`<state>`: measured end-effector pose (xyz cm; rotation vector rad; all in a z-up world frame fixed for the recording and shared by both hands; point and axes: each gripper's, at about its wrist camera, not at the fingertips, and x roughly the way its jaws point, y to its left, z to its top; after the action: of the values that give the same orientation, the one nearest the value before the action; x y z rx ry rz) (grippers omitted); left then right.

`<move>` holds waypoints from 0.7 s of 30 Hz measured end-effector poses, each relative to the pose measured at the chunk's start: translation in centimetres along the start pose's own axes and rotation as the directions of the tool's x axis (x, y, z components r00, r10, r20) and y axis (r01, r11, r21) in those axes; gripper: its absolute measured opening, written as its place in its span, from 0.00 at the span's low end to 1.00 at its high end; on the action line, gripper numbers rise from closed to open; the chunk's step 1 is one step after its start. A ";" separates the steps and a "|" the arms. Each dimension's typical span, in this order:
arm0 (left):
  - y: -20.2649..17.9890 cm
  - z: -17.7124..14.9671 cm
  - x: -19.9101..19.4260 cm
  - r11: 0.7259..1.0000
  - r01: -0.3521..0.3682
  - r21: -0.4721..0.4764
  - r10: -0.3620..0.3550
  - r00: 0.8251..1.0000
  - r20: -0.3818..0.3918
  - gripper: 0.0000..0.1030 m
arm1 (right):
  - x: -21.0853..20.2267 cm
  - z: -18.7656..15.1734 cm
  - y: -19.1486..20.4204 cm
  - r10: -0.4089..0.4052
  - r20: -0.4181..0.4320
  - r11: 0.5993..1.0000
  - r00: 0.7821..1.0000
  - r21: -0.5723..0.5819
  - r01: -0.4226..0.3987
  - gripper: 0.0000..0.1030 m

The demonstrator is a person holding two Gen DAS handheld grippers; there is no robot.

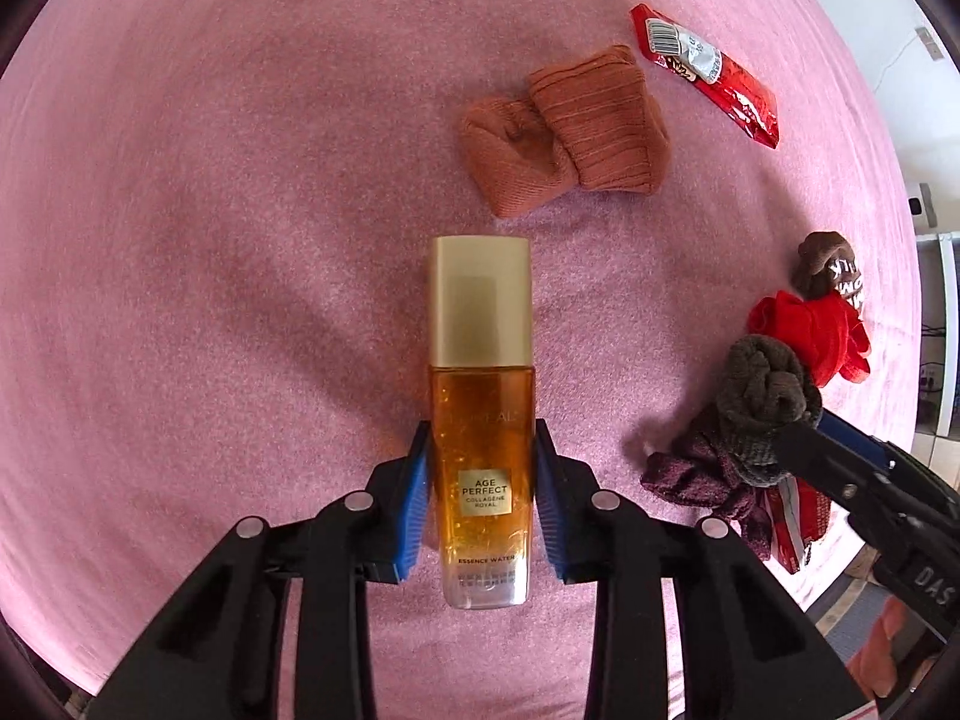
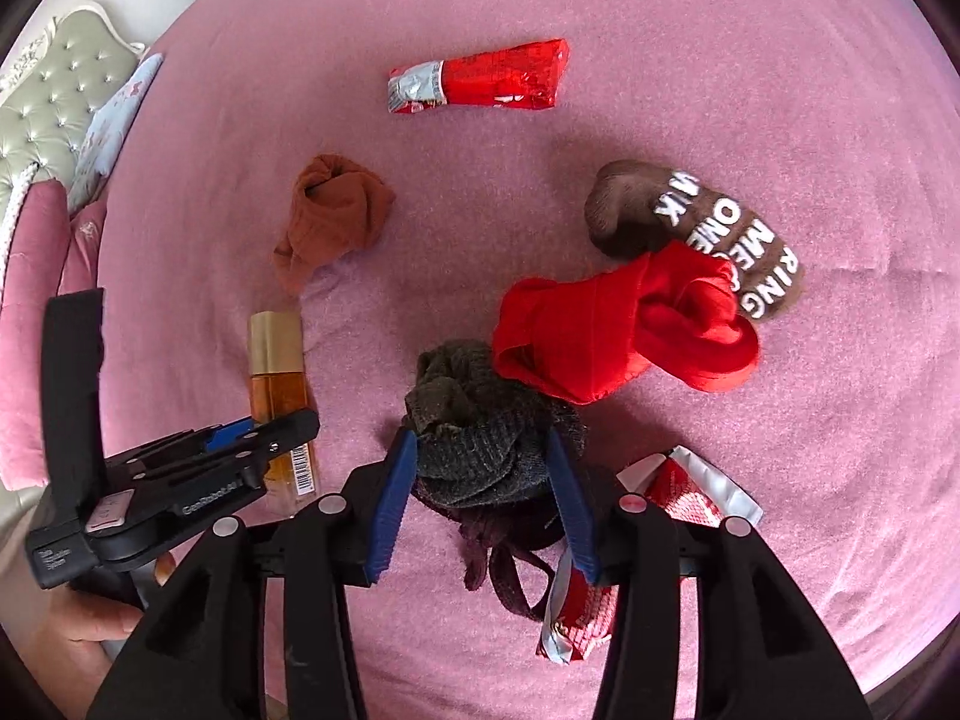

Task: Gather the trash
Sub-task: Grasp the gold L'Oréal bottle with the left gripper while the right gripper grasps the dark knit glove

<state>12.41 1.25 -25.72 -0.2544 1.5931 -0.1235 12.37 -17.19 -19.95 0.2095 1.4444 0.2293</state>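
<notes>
An amber essence-water bottle (image 1: 482, 450) with a gold cap lies on the pink bed cover (image 1: 240, 240). My left gripper (image 1: 482, 498) has its blue pads against both sides of the bottle. It also shows in the right wrist view (image 2: 279, 384). My right gripper (image 2: 483, 498) is closed around a dark grey rolled sock (image 2: 480, 438), also seen in the left wrist view (image 1: 762, 408). A red snack wrapper (image 2: 480, 81) lies far ahead; it shows too in the left wrist view (image 1: 708, 72). Another red-and-silver wrapper (image 2: 606, 558) lies under the right gripper.
An orange sock pair (image 1: 570, 132) lies beyond the bottle. A red sock (image 2: 624, 324), a brown lettered sock (image 2: 696, 228) and a maroon sock (image 2: 504, 546) lie around the right gripper. A padded headboard (image 2: 54, 96) and pillows stand at the left.
</notes>
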 end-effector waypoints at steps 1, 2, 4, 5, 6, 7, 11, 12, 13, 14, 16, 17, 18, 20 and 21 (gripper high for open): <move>0.1 0.0 -0.1 1.000 0.003 -0.003 -0.003 1.000 0.000 0.31 | 0.4 0.1 0.1 -0.008 -0.007 1.000 1.000 -0.002 0.008 0.45; 0.6 0.0 -0.2 1.000 0.004 -0.004 -0.004 1.000 0.002 0.31 | 0.8 0.1 0.0 -0.018 -0.016 1.000 1.000 -0.001 0.018 0.45; 0.8 0.0 -0.4 1.000 0.006 -0.008 -0.006 1.000 0.006 0.31 | 1.6 0.2 -0.1 -0.024 -0.032 1.000 0.999 0.010 0.024 0.44; 1.0 0.1 -0.4 1.000 0.010 -0.012 -0.010 1.000 0.007 0.31 | 1.7 0.3 -0.1 -0.022 -0.028 1.000 0.999 0.020 0.023 0.42; 1.1 0.1 -0.5 1.000 0.015 -0.015 -0.015 1.000 0.008 0.31 | 1.7 0.4 -0.1 -0.009 -0.028 1.000 1.000 0.024 0.010 0.36; 1.1 0.0 -0.7 1.000 0.021 -0.020 -0.021 1.000 0.010 0.31 | 1.6 0.4 -0.1 -0.009 -0.026 1.000 1.000 0.025 0.010 0.33; 1.1 0.0 -1.9 0.999 0.040 -0.014 -0.040 0.999 0.019 0.31 | 0.6 0.0 0.3 0.006 0.002 1.000 1.000 0.017 -0.006 0.21; 1.1 -0.1 -2.2 0.999 0.040 -0.007 -0.040 0.999 0.019 0.31 | 0.2 -0.2 0.4 0.007 0.006 1.000 1.000 0.007 -0.007 0.21; 1.3 -0.2 -2.5 0.999 0.044 -0.005 -0.044 0.999 0.018 0.31 | -0.2 -0.4 0.6 0.010 0.012 1.000 1.000 -0.003 -0.010 0.20; 1.5 -0.3 -3.0 0.998 0.056 -0.009 -0.056 0.998 0.020 0.31 | -0.6 -0.7 0.9 0.016 0.013 1.000 1.000 -0.012 -0.015 0.20; 1.9 -0.7 -3.9 0.996 0.090 -0.026 -0.090 0.996 0.024 0.31 | -1.7 -1.2 1.4 0.025 0.027 0.999 0.999 -0.020 -0.025 0.20; 2.1 -0.9 -4.5 0.995 0.099 -0.033 -0.098 0.995 0.028 0.31 | -2.3 -1.5 1.6 0.030 0.036 0.999 0.999 -0.021 -0.029 0.20; 2.2 -1.2 -5.0 0.994 0.100 -0.033 -0.099 0.995 0.033 0.31 | -3.1 -1.9 1.8 0.038 0.046 0.999 0.998 -0.022 -0.037 0.20; 2.4 -1.9 -6.5 0.995 0.093 -0.021 -0.092 0.995 0.048 0.31 | -4.6 -2.5 2.1 0.057 0.067 0.998 0.996 -0.013 -0.057 0.20; 2.6 -2.3 -7.3 0.995 0.094 -0.015 -0.093 0.994 0.053 0.31 | -5.5 -2.8 2.2 0.073 0.077 0.997 0.994 -0.008 -0.072 0.20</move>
<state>10.01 5.28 -19.15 -0.3432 1.5312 -0.1742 8.92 -16.65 -14.42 0.2643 1.3612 0.2810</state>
